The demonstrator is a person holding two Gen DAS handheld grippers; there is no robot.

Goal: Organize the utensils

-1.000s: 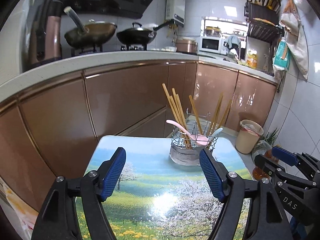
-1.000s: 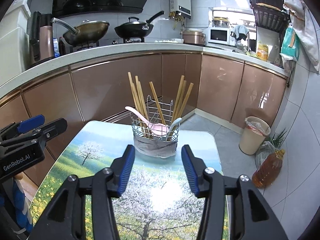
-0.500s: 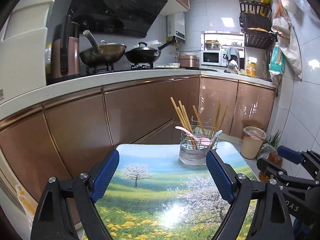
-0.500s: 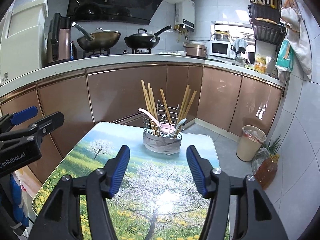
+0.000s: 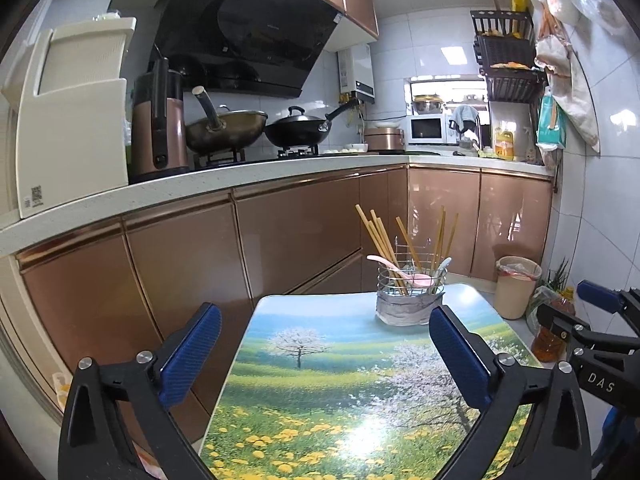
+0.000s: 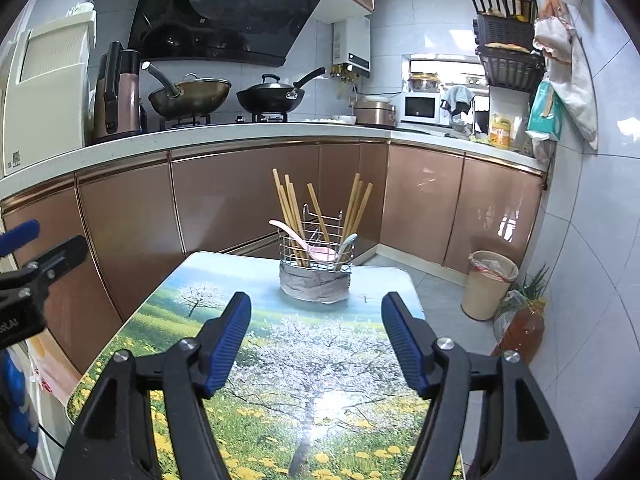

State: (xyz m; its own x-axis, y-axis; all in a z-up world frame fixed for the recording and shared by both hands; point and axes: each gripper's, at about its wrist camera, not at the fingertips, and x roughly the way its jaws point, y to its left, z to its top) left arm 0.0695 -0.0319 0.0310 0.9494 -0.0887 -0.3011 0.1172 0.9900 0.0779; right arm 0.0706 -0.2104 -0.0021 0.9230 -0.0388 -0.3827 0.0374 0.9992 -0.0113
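- The wire utensil holder (image 6: 314, 258) stands at the far end of the worktop (image 6: 280, 360), with chopsticks (image 6: 288, 216), a pink spoon (image 6: 308, 246) and a pale spoon (image 6: 346, 246) inside.
- Nothing lies loose on the worktop, so the sorting looks finished.
- The right gripper (image 6: 316, 340) hangs well short of the holder, jaws opening and empty.
- The left gripper (image 5: 324, 354) is likewise empty, jaws opening very wide.
- Best practice now, as I judge it: keep both tools clear of the leaning chopsticks so the holder stays upright.
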